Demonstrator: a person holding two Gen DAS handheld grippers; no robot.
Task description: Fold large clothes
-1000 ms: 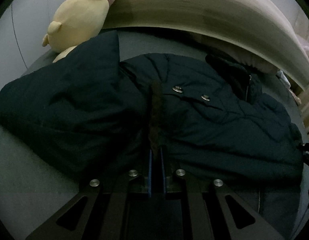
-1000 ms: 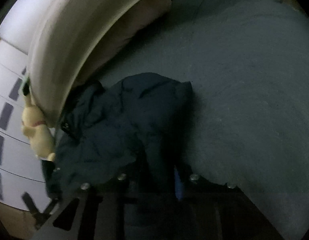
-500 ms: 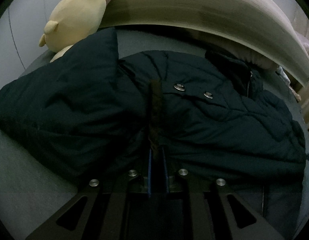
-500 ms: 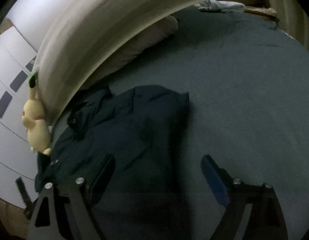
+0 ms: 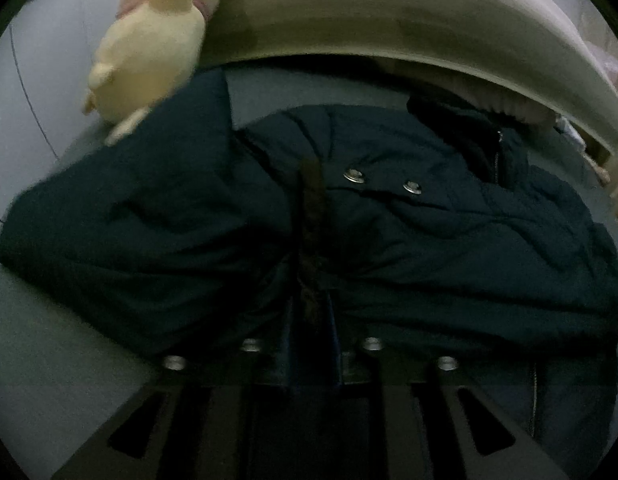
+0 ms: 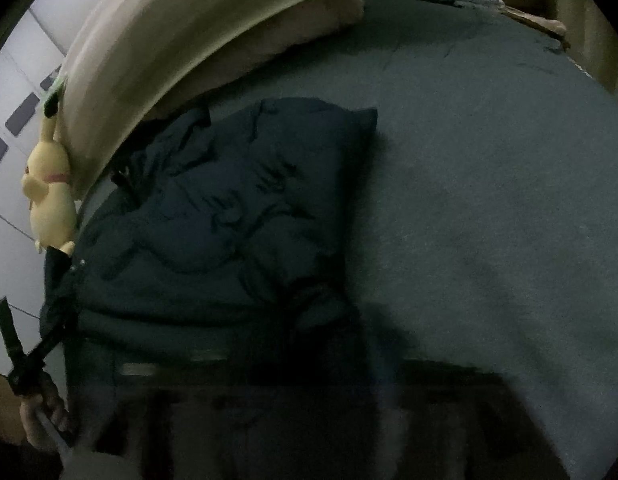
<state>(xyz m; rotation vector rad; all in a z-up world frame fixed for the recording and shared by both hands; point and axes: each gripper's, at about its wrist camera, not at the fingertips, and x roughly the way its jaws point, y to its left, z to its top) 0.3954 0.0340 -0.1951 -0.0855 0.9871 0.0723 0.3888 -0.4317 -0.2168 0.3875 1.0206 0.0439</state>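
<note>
A dark navy padded jacket [image 5: 429, 232] lies on the grey-blue bed [image 6: 489, 200], its snap buttons [image 5: 355, 176] facing up and one sleeve [image 5: 129, 208] spread to the left. At the jacket's near edge my left gripper [image 5: 311, 320] is opening its jaws. A brown strip of the jacket [image 5: 311, 208] runs between the blue pads, which stand slightly off it. In the right wrist view the jacket [image 6: 229, 220] lies flat, left of centre. My right gripper [image 6: 309, 364] is a dark blur at the bottom, wide open with nothing in it.
A yellow plush toy [image 5: 149, 48] leans on the beige headboard [image 5: 389, 16] at the jacket's far left. A pillow [image 6: 309, 20] sits under the headboard. A hand [image 6: 45, 412] holds the other gripper at the right wrist view's lower left. Bare sheet stretches right of the jacket.
My right gripper let go of the jacket, opened wide and drew back, and the jacket now lies flat. My left jaws have parted a little around the brown strip.
</note>
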